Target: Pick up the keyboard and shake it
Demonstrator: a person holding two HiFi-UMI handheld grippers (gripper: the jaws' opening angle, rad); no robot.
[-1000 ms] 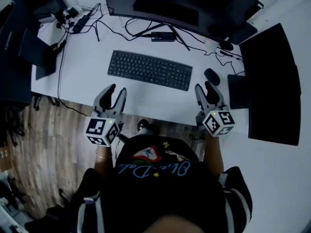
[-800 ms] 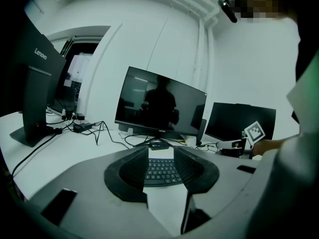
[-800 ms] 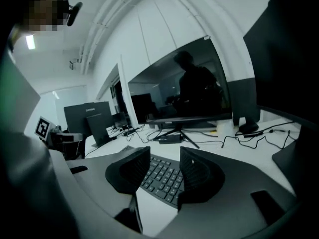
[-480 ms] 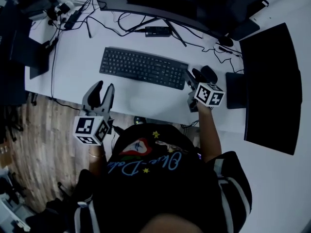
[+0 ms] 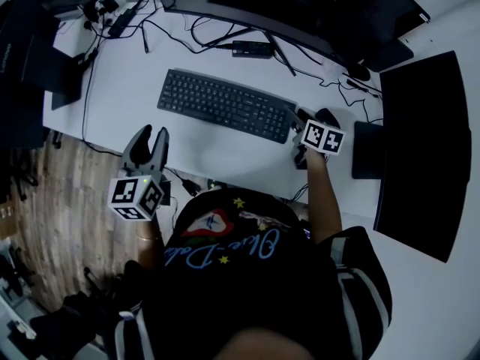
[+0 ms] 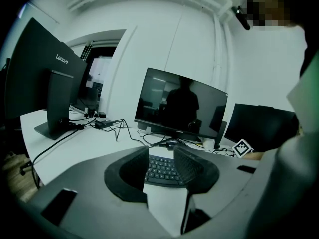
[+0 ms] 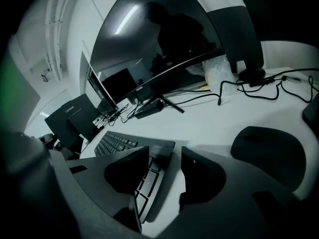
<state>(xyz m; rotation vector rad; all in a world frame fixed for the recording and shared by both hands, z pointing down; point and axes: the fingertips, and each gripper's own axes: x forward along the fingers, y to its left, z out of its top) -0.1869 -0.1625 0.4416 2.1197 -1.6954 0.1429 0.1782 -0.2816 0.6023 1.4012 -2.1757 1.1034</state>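
The keyboard (image 5: 225,103) lies flat on the white table (image 5: 202,156), with the monitor (image 5: 285,6) behind it. It looks thin, stiff and probably light, but it is long enough to twist if lifted by one end, and its smooth edges may slip. The right hand-held gripper (image 5: 299,120) stands with its jaws apart astride the keyboard's right end, not pinching. The left hand-held gripper (image 5: 152,135), apart and empty, hangs off its near left corner. Holding both short ends seems safest.

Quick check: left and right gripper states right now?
Left gripper: open, empty, short of the keyboard.
Right gripper: open, jaws straddling the keyboard's right end, not clamped.
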